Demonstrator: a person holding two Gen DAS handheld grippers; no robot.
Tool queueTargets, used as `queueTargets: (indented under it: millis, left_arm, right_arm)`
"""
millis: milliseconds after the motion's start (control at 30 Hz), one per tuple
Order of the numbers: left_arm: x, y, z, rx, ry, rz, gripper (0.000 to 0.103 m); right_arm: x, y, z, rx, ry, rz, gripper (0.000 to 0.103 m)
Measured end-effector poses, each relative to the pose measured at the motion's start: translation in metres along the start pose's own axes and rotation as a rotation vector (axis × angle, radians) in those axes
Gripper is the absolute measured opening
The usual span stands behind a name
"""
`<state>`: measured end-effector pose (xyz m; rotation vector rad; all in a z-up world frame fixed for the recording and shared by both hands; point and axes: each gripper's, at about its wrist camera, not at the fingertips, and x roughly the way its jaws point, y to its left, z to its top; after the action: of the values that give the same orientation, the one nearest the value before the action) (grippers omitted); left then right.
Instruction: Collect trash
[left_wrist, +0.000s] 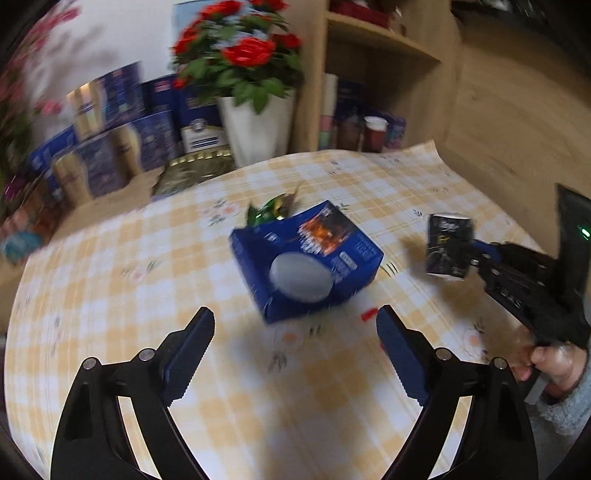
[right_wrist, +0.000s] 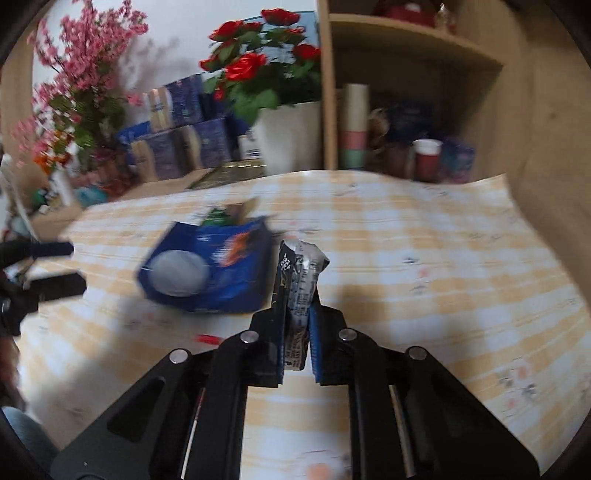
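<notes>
Right gripper has its fingers clamped on a crumpled black-and-silver foil wrapper, lifted clear of the counter under its yellow-and-white checked cloth. The blue cardboard box, open-topped, sits at ten o'clock from that wrapper, already holding a grey rounded lump and a green wrapper (blurred, hard to read). Best play, I'd say: carry the wrapper over the box mouth, release only once above it. Left gripper hovers with fingers spread wide, empty, box at twelve o'clock. Red roses in a white pot and wooden shelving behind
</notes>
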<state>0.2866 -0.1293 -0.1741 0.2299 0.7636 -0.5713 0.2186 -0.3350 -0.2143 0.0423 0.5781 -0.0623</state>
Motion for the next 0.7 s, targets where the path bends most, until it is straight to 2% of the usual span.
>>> queueTargets:
  millis: [100, 167, 267, 500, 667, 700]
  left_arm:
    - [0.032, -0.01, 0.017, 0.085, 0.042, 0.002, 0.087]
    - [0.057, -0.015, 0.026, 0.149, 0.082, 0.03, 0.082]
    - [0.084, -0.015, 0.032, 0.187, 0.135, 0.047, 0.081]
    - [0.116, -0.02, 0.033, 0.233, 0.202, 0.085, 0.081]
    - [0.124, -0.029, 0.028, 0.3, 0.214, 0.124, 0.08]
    - [0.125, -0.028, 0.028, 0.298, 0.214, 0.121, 0.077]
  right_arm:
    - [0.008, -0.014, -0.007, 0.058, 0.012, 0.001, 0.014]
    - [0.013, -0.022, -0.01, 0.097, 0.021, 0.004, 0.014]
    - [0.014, -0.026, -0.014, 0.118, 0.025, 0.01, 0.014]
    - [0.015, -0.026, -0.017, 0.125, 0.037, 0.048, 0.014]
    - [0.017, -0.027, -0.016, 0.134, 0.045, 0.058, 0.014]
    - [0.018, -0.027, -0.016, 0.133, 0.047, 0.058, 0.014]
